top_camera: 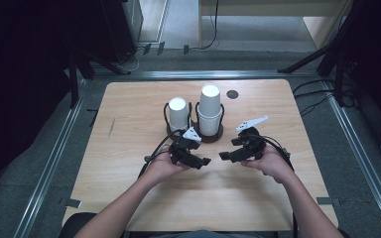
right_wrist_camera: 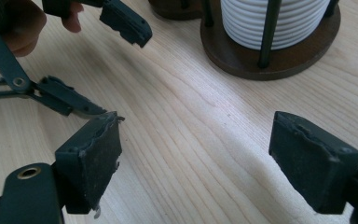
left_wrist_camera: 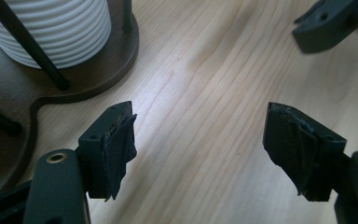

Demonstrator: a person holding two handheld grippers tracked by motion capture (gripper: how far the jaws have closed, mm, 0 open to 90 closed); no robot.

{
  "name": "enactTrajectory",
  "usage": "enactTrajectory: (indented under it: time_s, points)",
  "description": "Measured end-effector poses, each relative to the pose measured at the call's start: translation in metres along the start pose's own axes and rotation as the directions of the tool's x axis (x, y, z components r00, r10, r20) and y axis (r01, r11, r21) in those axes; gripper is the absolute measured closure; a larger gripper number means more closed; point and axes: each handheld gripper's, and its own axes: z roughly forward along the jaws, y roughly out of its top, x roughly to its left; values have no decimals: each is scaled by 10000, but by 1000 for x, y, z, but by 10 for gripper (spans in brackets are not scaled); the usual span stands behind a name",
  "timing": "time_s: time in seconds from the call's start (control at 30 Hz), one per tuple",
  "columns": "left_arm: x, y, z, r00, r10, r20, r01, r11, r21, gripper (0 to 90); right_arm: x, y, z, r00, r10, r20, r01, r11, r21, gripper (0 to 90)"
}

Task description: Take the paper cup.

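Note:
Two stacks of white ribbed paper cups stand upside down in a dark twin-ring holder [top_camera: 217, 137] at the table's middle: a shorter left stack [top_camera: 177, 113] and a taller right stack [top_camera: 210, 109]. My left gripper [top_camera: 204, 161] hovers just in front of the holder, open, nothing between its jaws [left_wrist_camera: 200, 140]. My right gripper [top_camera: 224, 155] faces it from the right, open and empty too [right_wrist_camera: 196, 154]. The tips of both point toward each other, a small gap apart. The holder's base [left_wrist_camera: 98, 70] and a ribbed stack [left_wrist_camera: 60, 28] lie to the upper left in the left gripper view.
The light wooden table [top_camera: 129, 148] has a dark round hole [top_camera: 232, 94] at its back, right of centre. Black cables trail from both grippers. Metal rails and dark stands border the table on a grey floor.

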Motion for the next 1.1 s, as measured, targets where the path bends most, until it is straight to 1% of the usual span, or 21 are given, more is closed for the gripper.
enactTrajectory:
  time_s: [0.03, 0.1, 0.17, 0.2, 0.27, 0.3, 0.33, 0.37, 0.4, 0.43, 0.47, 0.57, 0.67, 0.77, 0.83, 0.87, 0.9, 0.93, 1.0, 1.03, 1.1]
  points:
    - [1, 0, 0, 9996, -180, 209, 182, 9998, -95, 309, 0, 0, 0, 10000, -6, 31, 6, 10000, -74, 188]
    - [4, 0, 0, 9981, -444, 431, 448, 9990, -88, 316, -1, 0, -1, 10000, 23, 9, -23, 10000, -90, 191]
    - [6, 0, 2, 9968, -561, 571, 560, 9984, 38, 245, -3, 1, -2, 9998, 118, -142, -119, 9999, -91, 195]
    - [6, 0, 3, 9970, -542, 548, 539, 9985, 85, 245, -3, 1, -2, 9998, 118, -142, -119, 9999, -91, 195]
    - [5, 2, 4, 9963, -504, 703, 495, 9987, 140, 182, -1, 0, -2, 10000, -64, -45, 64, 9999, -77, 230]
    - [4, 2, 3, 9959, -508, 749, 502, 9987, 96, 180, -1, 0, -3, 9998, -201, -70, 201, 9998, -50, 243]
    - [4, 3, 3, 9968, -403, 692, 395, 9991, 117, 215, 1, 0, -3, 9992, -364, -153, 363, 9993, -46, 271]
    - [3, 4, 1, 9976, -291, 623, 287, 9996, 78, 215, 1, 0, -3, 9992, -364, -153, 363, 9993, -46, 271]
    - [3, 4, 0, 9977, -213, 637, 213, 9998, 19, 253, 2, 1, -5, 9986, -512, -158, 510, 9986, -132, 277]
    - [3, 5, -1, 9976, -245, 648, 246, 9997, -1, 253, 2, 1, -5, 9986, -512, -158, 510, 9986, -132, 277]
    - [4, 5, -2, 9969, -283, 740, 285, 9996, -12, 298, 2, 2, -6, 9988, -491, -59, 490, 9985, -234, 282]
    - [7, 5, -6, 9951, -455, 877, 475, 9986, -216, 327, 1, 3, -8, 9993, -361, -68, 359, 9990, -269, 308]
    - [10, 5, -9, 9934, -623, 959, 663, 9970, -395, 386, -2, 4, -10, 9995, -148, -277, 140, 9994, -315, 334]
    - [12, 5, -10, 9922, -688, 1044, 727, 9968, -336, 403, -5, 4, -11, 9988, 16, -497, -30, 9996, -286, 361]
    - [12, 5, -11, 9922, -675, 1052, 707, 9971, -272, 426, -5, 5, -12, 9986, 11, -524, -27, 9995, -300, 386]
    - [12, 6, -12, 9923, -681, 1038, 715, 9970, -288, 430, -5, 5, -13, 9985, -91, -533, 73, 9994, -337, 391]
    - [13, 6, -13, 9912, -696, 1128, 735, 9968, -306, 446, -3, 5, -14, 9983, -377, -451, 360, 9986, -384, 426]
    - [13, 6, -14, 9906, -725, 1160, 768, 9965, -331, 452, -2, 4, -15, 9979, -478, -433, 461, 9981, -398, 440]
    - [13, 7, -15, 9886, -851, 1242, 895, 9955, -300, 460, -1, 4, -15, 9976, -396, -566, 380, 9989, -288, 461]
    - [13, 8, -16, 9893, -812, 1208, 856, 9958, -312, 470, -2, 3, -13, 9977, -282, -619, 276, 9996, -113, 464]
    - [13, 8, -15, 9899, -798, 1169, 845, 9958, -355, 470, -2, 2, -13, 9976, -350, -600, 346, 9994, -66, 467]
